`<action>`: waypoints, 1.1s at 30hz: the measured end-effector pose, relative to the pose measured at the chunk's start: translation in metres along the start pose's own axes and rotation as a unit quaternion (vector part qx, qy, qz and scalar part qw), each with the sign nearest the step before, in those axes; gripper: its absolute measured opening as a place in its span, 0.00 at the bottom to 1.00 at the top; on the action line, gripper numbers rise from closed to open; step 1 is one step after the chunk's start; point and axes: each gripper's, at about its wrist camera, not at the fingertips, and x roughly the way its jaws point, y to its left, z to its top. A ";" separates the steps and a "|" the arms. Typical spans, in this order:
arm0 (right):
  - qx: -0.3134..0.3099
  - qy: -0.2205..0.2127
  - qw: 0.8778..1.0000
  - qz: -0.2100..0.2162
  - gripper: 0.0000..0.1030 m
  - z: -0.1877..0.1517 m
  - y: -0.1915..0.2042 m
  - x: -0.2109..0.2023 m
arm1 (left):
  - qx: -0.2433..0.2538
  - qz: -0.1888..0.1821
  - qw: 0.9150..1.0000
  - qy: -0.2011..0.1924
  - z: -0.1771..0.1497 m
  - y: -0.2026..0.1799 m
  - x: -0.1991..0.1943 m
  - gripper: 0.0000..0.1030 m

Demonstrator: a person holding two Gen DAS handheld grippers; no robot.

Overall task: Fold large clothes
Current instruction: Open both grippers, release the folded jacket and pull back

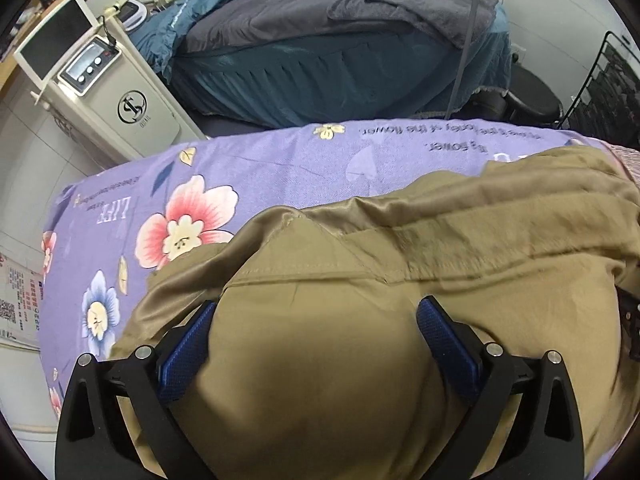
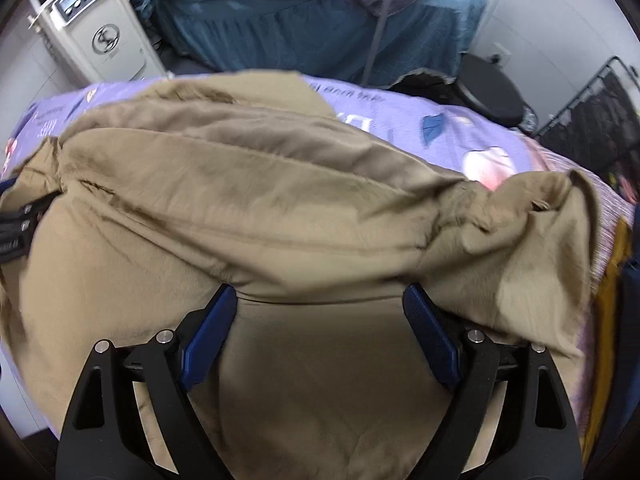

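A large khaki garment (image 1: 400, 280) lies bunched in loose folds on a bed covered by a purple floral sheet (image 1: 248, 168). My left gripper (image 1: 318, 308) hangs over the garment's near left part. It is open, its blue pads (image 1: 188, 352) wide apart, and the cloth bulges between them. Over the garment (image 2: 260, 200) further right, my right gripper (image 2: 320, 300) is also open wide, with a folded edge of cloth at its fingertips. A crumpled sleeve end (image 2: 532, 216) lies to its right. The left gripper's body (image 2: 16, 228) shows at the left edge of the right wrist view.
Beyond the sheet (image 2: 460, 128) stands a second bed with a teal skirt (image 1: 320, 80) and a grey blanket. A white machine with a screen (image 1: 104, 92) stands at the left. A black stool (image 2: 492, 92) and a black wire rack (image 2: 600, 120) are at the right.
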 end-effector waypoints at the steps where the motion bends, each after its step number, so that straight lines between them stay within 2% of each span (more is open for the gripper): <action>1: 0.007 -0.021 1.000 0.004 0.83 -0.005 -0.001 -0.017 | 0.003 -0.003 1.000 -0.010 -0.003 0.000 -0.009 0.94; 3: 0.014 -0.044 0.999 0.013 0.85 -0.016 -0.002 -0.042 | 0.019 0.000 0.999 -0.039 -0.017 -0.001 -0.036 0.94; 5: 0.014 -0.054 0.998 0.014 0.92 -0.029 -0.003 -0.067 | 0.041 -0.002 0.998 -0.057 -0.034 -0.002 -0.061 0.94; 9: 0.012 -0.037 0.999 0.001 0.93 -0.060 0.000 -0.093 | 0.063 -0.019 0.995 -0.069 -0.068 -0.002 -0.094 0.94; 13: 0.044 -0.013 0.999 0.007 0.93 -0.096 0.000 -0.105 | 0.066 -0.030 0.996 -0.058 -0.104 -0.004 -0.116 0.94; 18: 0.046 0.016 0.999 0.008 0.93 -0.130 0.013 -0.117 | 0.052 -0.059 0.997 -0.018 -0.133 -0.013 -0.134 0.94; 23: 0.010 0.009 1.000 -0.010 0.93 -0.141 0.033 -0.136 | 0.076 -0.035 0.996 -0.036 -0.149 -0.028 -0.158 0.94; 27: -0.011 -0.009 1.000 -0.023 0.93 -0.137 0.044 -0.152 | 0.085 -0.034 0.995 -0.034 -0.149 -0.026 -0.162 0.94; 29: -0.020 -0.015 0.999 -0.032 0.93 -0.137 0.048 -0.159 | 0.084 -0.035 0.995 -0.028 -0.149 -0.023 -0.163 0.94; 33: -0.026 -0.018 0.999 -0.033 0.93 -0.135 0.050 -0.166 | 0.063 -0.062 0.996 0.007 -0.151 -0.016 -0.157 0.94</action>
